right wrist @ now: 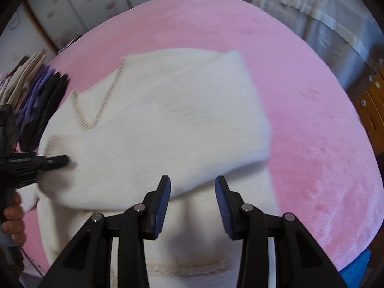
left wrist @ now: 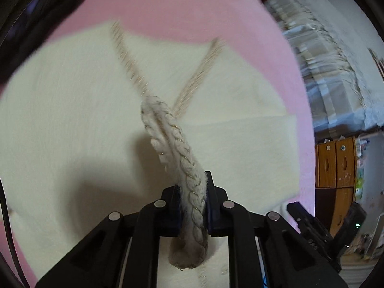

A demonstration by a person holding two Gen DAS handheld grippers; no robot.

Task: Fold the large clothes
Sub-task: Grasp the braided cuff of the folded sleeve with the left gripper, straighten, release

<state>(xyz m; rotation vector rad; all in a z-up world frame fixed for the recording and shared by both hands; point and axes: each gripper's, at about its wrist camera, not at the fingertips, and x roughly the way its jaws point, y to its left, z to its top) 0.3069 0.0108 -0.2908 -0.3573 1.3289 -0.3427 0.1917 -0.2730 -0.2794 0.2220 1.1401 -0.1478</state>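
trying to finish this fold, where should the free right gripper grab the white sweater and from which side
Probably the near folded edge of the white sweater, directly ahead of the right gripper, whose jaws stand open and empty. That edge is doubled and slightly raised off the layer beneath, so coming in low from the near side could pinch both layers. The left gripper already clamps the braided trim.

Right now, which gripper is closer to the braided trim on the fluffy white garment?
Left. The left gripper is shut on the braided trim of the fluffy white garment. The right gripper hovers open over plain fabric, away from it.
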